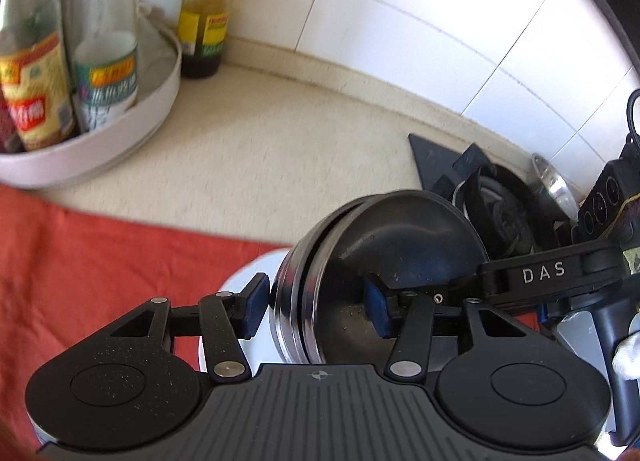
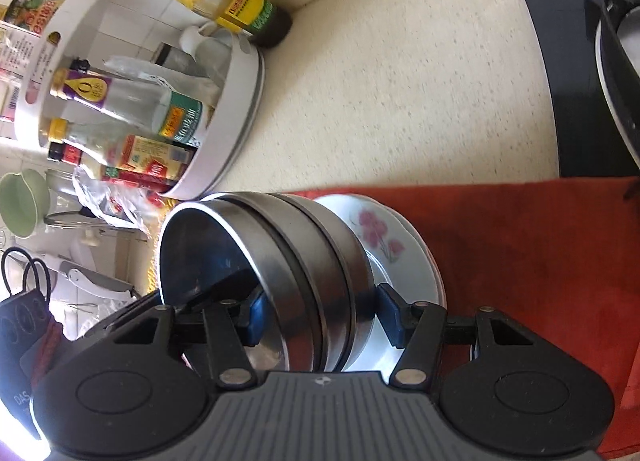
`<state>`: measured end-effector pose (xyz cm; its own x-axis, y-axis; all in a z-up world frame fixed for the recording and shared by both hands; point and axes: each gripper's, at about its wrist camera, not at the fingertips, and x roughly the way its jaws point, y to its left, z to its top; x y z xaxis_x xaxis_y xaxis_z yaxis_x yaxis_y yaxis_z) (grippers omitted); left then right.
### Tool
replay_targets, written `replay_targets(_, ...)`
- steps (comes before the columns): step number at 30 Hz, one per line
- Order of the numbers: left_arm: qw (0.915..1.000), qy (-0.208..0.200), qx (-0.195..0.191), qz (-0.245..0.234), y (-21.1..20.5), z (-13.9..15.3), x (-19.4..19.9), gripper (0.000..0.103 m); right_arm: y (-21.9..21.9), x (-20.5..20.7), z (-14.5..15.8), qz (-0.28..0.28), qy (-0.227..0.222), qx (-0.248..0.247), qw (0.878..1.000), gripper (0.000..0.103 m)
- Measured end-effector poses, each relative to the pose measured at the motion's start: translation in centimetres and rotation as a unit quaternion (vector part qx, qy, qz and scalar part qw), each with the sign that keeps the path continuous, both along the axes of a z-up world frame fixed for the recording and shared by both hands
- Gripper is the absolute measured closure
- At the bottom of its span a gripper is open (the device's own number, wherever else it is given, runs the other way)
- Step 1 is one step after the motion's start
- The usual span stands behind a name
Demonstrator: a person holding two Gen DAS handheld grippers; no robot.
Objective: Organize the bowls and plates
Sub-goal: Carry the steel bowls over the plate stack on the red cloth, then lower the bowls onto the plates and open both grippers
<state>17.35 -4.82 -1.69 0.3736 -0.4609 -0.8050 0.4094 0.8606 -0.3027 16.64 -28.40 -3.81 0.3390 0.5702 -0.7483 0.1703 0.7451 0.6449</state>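
Angling downward, both grippers' fingers (image 1: 378, 307) astride bowls (image 2: 280, 261)

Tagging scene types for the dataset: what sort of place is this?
Most likely a home kitchen counter: sauce bottles in a white turntable rack, a tiled wall behind, and a gas stove at the edge.

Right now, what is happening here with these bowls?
A person holds tongs in each hand, and both sets grip the same nested stack of steel bowls, one from each side. The left tongs clamp the rim with one pad inside the bowl; the right tongs do likewise. The stack is beside a flowered plate over a red cloth on the counter.
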Motion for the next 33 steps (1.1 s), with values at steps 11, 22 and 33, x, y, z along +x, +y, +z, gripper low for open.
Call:
replay_targets(11,0.9999,0.013,-0.003,0.011,1.0,-1.3,-0.1,0.047,0.5,-0.2,-0.3,-0.015,-0.012,-0.02,1.0,0.046)
replay_targets(22,0.9993,-0.031,-0.01,0.015,3.3,0.3,-1.0,0.042,2.4,-3.4,4.9,-0.051,-0.113,-0.13,0.984,0.037)
replay_targets(33,0.9946,-0.097,-0.016,0.032,6.7,3.6,-5.2,0.032,8.2,-10.7,9.3,-0.058,-0.209,-0.19,0.958,0.029)
